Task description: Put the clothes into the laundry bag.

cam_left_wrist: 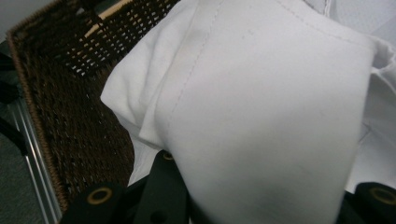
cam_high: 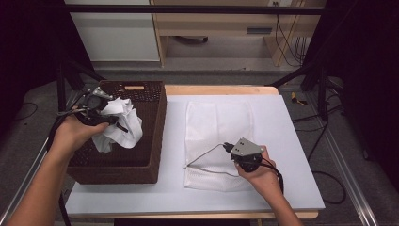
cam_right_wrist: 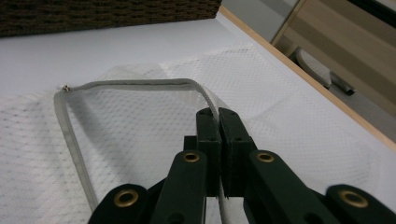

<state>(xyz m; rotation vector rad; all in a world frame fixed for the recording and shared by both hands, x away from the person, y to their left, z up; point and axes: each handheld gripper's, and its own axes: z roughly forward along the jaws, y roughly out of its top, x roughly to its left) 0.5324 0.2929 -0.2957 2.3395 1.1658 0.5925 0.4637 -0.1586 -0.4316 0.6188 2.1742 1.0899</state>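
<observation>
With the left gripper (cam_high: 104, 114) clamped on the white cloth (cam_high: 120, 125) and the right gripper (cam_right_wrist: 218, 122) pinching the mesh bag's (cam_high: 216, 122) zipper edge (cam_right_wrist: 130, 84), the hanging cloth could snag on the wicker basket (cam_high: 157, 141).

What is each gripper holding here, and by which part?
The left gripper holds a white cloth by a bunched fold, lifted over the basket. The right gripper pinches the grey zipper edge of the mesh bag, lifting its opening.

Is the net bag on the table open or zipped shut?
Open. The right tool pinches the grey zipper edge and lifts it off the mesh bag, leaving a gap.
</observation>
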